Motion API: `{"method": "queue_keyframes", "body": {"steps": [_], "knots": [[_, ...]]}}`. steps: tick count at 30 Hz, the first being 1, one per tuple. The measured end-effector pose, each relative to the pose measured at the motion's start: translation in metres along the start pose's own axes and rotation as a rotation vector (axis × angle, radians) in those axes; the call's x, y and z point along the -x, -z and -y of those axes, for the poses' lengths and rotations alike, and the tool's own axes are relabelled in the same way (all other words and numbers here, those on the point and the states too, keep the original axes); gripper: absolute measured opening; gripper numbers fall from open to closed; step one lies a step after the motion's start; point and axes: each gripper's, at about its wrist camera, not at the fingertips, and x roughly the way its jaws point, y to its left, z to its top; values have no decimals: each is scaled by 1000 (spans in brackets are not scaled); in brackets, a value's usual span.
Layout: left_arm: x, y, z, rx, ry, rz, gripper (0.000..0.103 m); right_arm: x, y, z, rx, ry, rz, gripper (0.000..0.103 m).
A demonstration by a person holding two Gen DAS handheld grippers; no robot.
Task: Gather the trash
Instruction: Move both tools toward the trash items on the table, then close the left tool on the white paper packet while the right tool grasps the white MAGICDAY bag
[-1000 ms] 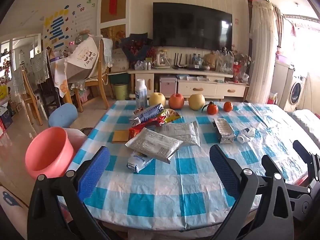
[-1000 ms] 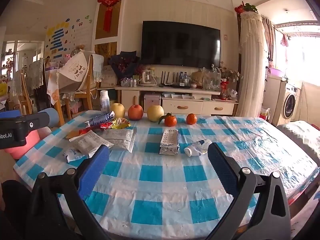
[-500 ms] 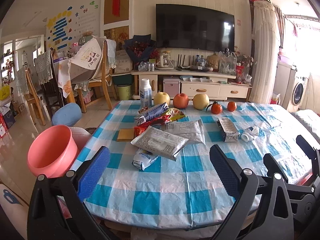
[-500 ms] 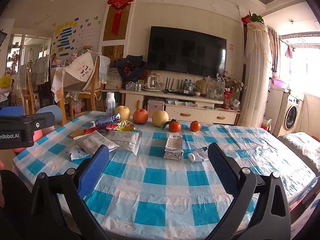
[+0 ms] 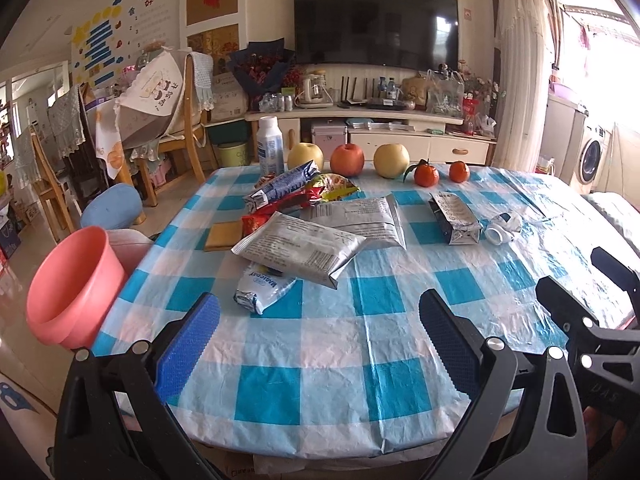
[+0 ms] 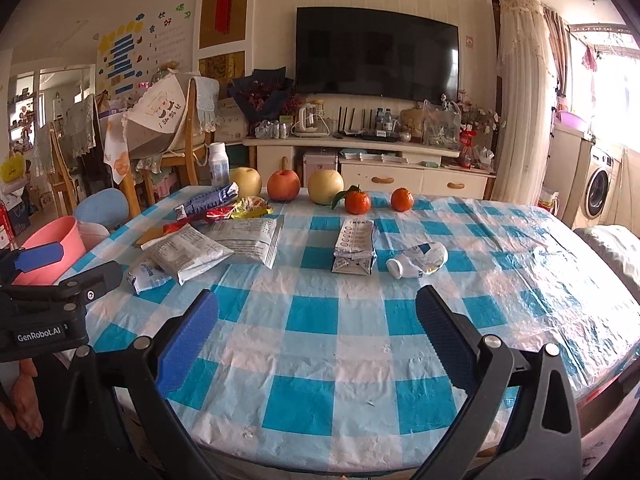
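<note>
Left wrist view: left gripper (image 5: 319, 342) low near the front edge of the surface with the blue and white checked cloth (image 5: 360, 332), blue fingers (image 5: 188, 346) spread wide apart, nothing between them. Just ahead, a small crumpled silver and blue wrapper (image 5: 262, 286), partly under a big flat silver packet (image 5: 298, 250). Behind that, a second flat silver packet (image 5: 358, 218), then a long blue snack bag (image 5: 282, 186) and red and yellow wrappers (image 5: 320, 192). Off to the right, a squashed dark milk carton (image 5: 454, 218) and, just beside it, a crumpled white plastic bottle (image 5: 504, 228). At the far edge, a row of fruit: yellow pear (image 5: 305, 156), red apple (image 5: 347, 159), another yellow pear (image 5: 391, 160), two small oranges (image 5: 426, 174). White bottle with a cap (image 5: 271, 146) upright at the left end of the row. Round pink plastic bin (image 5: 72, 286) beside the left edge of the surface, tipped toward the camera.

Right wrist view: right gripper (image 6: 318, 338) also low over the front of the cloth, fingers (image 6: 188, 340) spread wide, holding nothing.
</note>
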Motion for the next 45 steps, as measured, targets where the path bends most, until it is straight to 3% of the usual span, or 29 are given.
{"method": "queue_keyframes", "body": {"steps": [5,13,18,26,33,43,45], "knots": [[-16,7,7,-29,44,6,98,-21,5,11,6,12,-74,99],[-37,13,14,-35,99,7,98,-48,10,43,-110,-38,-169,99],[-58,15,9,-9,123,-54,98,-60,10,62,-200,-102,-188,99],[-99,12,-13,55,130,-153,98,-74,7,99,-289,-96,-192,99],[-118,-2,-23,63,144,-149,98,-95,1,132,-368,-99,-218,99],[-139,-11,-61,349,196,-198,98,-155,-22,169,-508,-59,-194,99],[-143,-15,-64,379,191,-191,98,-168,-23,172,-532,-52,-204,91]]}}
